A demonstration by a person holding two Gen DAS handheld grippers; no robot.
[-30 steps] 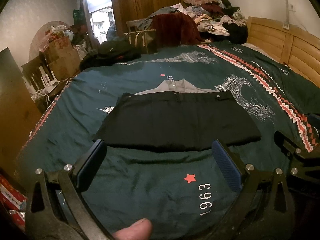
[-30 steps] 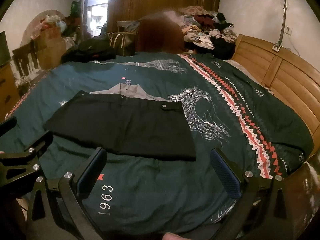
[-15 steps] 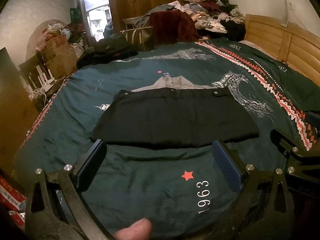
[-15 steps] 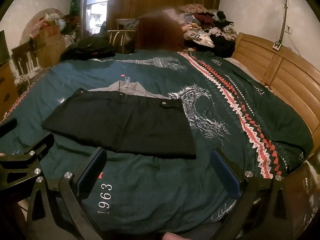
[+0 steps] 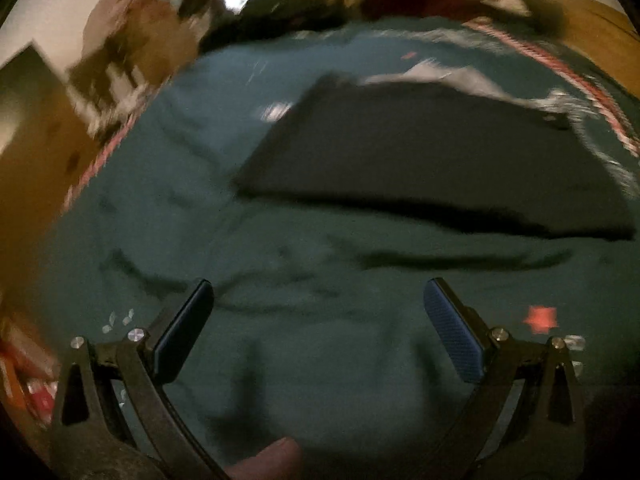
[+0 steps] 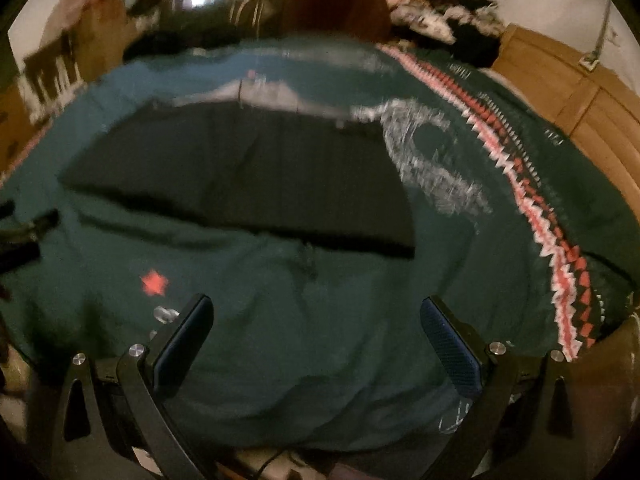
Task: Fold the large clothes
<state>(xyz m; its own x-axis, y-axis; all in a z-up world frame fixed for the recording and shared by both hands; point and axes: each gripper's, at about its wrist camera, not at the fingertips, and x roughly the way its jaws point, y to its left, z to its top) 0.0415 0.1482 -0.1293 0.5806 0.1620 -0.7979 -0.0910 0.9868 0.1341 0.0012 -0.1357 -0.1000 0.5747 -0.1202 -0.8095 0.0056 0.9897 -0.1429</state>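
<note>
A folded black garment (image 5: 432, 160) lies flat on the dark green bedspread (image 5: 280, 340), with a grey garment (image 5: 448, 76) showing beyond its far edge. It also shows in the right wrist view (image 6: 240, 176). My left gripper (image 5: 318, 320) is open and empty, above the bedspread short of the garment's near left corner. My right gripper (image 6: 316, 336) is open and empty, short of the garment's near right corner. Both views are motion-blurred.
A wooden headboard (image 6: 568, 92) runs along the right. Piled clothes (image 6: 440, 12) and a dark red chair back (image 6: 336, 4) lie beyond the far edge of the bed. Boxes and furniture (image 5: 120, 72) stand at the left. A red star print (image 6: 154, 282) marks the bedspread.
Both grippers have tilted down and moved closer to the bed. The left one swung left, so the garment now sits to its right. The garment itself has not moved.
</note>
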